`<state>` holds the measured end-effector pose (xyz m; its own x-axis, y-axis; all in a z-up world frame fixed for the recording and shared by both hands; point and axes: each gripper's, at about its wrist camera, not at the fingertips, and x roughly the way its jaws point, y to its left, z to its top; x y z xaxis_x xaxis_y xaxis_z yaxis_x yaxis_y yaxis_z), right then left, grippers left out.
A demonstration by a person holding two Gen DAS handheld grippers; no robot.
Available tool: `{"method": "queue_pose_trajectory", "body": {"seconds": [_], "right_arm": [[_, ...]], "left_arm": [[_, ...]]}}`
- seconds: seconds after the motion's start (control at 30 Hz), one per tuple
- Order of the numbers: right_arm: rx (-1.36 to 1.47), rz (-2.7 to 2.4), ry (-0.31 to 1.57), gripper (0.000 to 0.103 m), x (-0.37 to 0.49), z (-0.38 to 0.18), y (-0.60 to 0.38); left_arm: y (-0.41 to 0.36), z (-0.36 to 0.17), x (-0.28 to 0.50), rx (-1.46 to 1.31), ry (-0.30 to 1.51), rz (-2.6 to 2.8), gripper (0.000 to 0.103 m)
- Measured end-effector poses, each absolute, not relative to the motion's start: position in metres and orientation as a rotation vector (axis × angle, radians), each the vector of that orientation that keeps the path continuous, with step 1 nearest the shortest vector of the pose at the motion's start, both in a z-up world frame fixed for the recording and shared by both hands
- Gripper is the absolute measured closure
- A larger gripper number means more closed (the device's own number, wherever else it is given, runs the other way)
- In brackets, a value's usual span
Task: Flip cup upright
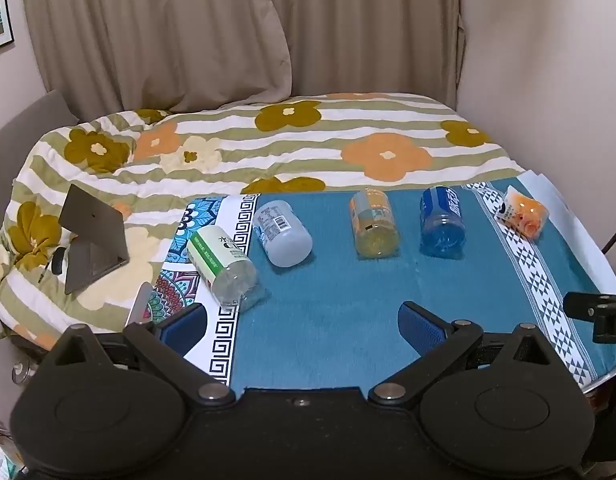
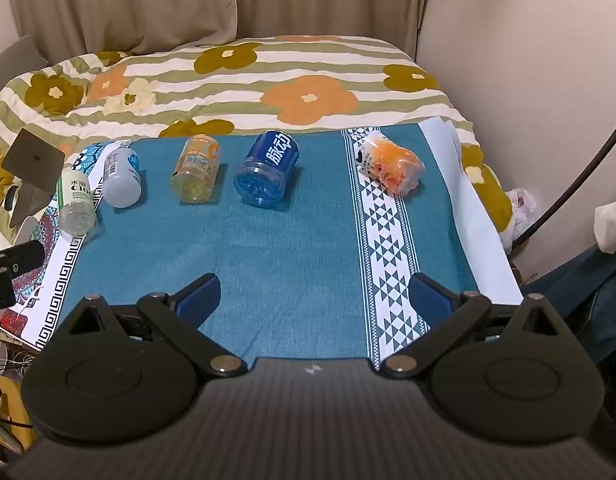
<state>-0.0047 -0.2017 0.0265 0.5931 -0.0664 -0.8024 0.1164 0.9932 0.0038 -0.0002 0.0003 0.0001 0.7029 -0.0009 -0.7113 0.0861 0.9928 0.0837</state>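
- The left gripper (image 1: 302, 322) has its jaws spread wide and holds nothing; its blue pads (image 1: 421, 326) hang over the teal cloth (image 1: 327, 320).
- The right gripper (image 2: 313, 298) is spread wide too, also with nothing between its fingers.
- Five cups lie on their sides in a row across the far part of the cloth, all well apart from both grippers and touching no finger.
- Each long axis runs roughly away from the cameras, with the ribbed closed base toward the grippers.
- The clear cup (image 1: 224, 266) with a green and white label is nearest to the left gripper, just beyond its left finger; its far end tilts to the left. In the right view the label (image 2: 76, 192) reads "C10".
- The white cup (image 1: 283, 233) shows a barcode.
- The yellow cup (image 2: 196, 174) has an orange label with a big "C".
- The blue cup (image 2: 266, 173) carries white Chinese characters.
- The orange cup (image 2: 393, 167) lies far right on the patterned white stripe (image 2: 383, 240), its far end tilted to the left; its writing is too small to read.
- Behind the cloth lies a flowered blanket (image 1: 308, 140), with a laptop (image 1: 92, 236) on it at the left.
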Motion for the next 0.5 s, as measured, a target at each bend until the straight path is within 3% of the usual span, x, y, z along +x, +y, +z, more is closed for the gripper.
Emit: {"method": "queue_pose_trajectory", "body": {"seconds": [0.5], "right_arm": [[0.054,-0.108,0.93,0.0,-0.0054,0.0255,-0.2018]], "left_arm": [[0.0015,0.0018,-0.0047,0.107,0.783,-0.036,0.0]]}}
